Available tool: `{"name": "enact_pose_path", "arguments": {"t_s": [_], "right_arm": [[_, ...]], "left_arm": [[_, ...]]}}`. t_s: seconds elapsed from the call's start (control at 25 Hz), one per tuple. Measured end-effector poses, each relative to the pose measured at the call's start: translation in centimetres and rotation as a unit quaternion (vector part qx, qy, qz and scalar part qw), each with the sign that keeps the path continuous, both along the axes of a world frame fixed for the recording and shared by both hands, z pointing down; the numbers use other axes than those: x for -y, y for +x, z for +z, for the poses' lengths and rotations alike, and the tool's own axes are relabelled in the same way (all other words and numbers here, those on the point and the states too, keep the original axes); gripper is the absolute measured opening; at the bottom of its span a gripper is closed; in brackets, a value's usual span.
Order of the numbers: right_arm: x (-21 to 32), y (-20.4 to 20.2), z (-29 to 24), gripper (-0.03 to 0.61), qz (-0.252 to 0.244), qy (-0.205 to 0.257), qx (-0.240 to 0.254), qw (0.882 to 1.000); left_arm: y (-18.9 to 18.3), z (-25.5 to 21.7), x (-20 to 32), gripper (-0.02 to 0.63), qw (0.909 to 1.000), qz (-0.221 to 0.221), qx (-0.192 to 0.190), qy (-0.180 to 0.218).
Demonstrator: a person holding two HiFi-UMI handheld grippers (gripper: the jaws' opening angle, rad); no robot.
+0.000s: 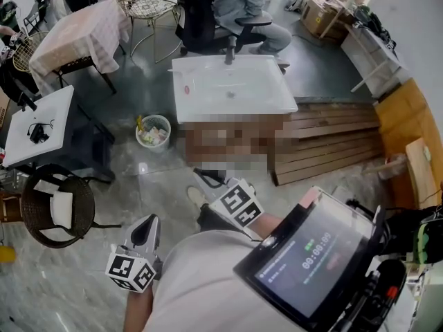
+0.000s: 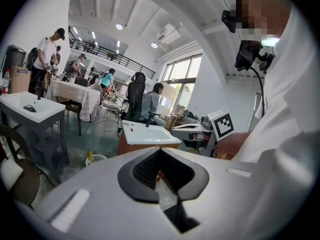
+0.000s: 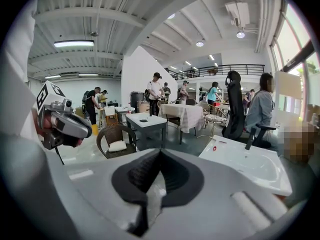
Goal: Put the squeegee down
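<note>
Grey left claw [image 2: 160, 150] closed, right claw [image 3: 160, 152] closed, tips murky overhead

A: Worn?
B: White top [image 1: 197, 282]. Black screen unit [image 1: 311, 258] on chest, 4 o'clock in head view. Black head camera [image 2: 248, 54], 1 cable [image 2: 260, 86].
A: Tools?
B: Grey shells on left gripper [image 1: 145, 225] and right gripper [image 1: 205, 178]; black ribbed V-pads [image 2: 146, 170]; 1 checker-marked cube [image 1: 131, 270] each.

My left gripper [image 2: 161, 159] and right gripper [image 3: 159, 156] are matt grey plastic with ribbed black pads [image 2: 142, 171]; the floor [image 1: 69, 289] is glossy veined stone, the sink [image 1: 208, 106] smooth glossy white, the planks [image 1: 325, 144] rough bare wood, the chair [image 1: 48, 235] dark woven wicker, the tablecloth [image 1: 79, 30] soft pale cloth.
</note>
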State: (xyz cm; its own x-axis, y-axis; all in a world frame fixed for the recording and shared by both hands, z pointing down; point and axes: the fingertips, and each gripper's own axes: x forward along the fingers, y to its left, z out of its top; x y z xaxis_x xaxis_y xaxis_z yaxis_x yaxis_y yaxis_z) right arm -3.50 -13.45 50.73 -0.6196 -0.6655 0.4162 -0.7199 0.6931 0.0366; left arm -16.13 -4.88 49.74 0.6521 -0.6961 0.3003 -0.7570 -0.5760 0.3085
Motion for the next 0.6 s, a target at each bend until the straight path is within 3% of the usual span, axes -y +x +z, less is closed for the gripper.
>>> {"name": "enact_pose_path", "arguments": {"t_s": [0.6], "right_arm": [[1.7,0.3,0.8,0.002,0.001,-0.004,-0.002,1.000]], "left_arm": [[-0.5,0.4,1.5,0.008,0.9998,-0.019,-0.003,-0.003]]}}
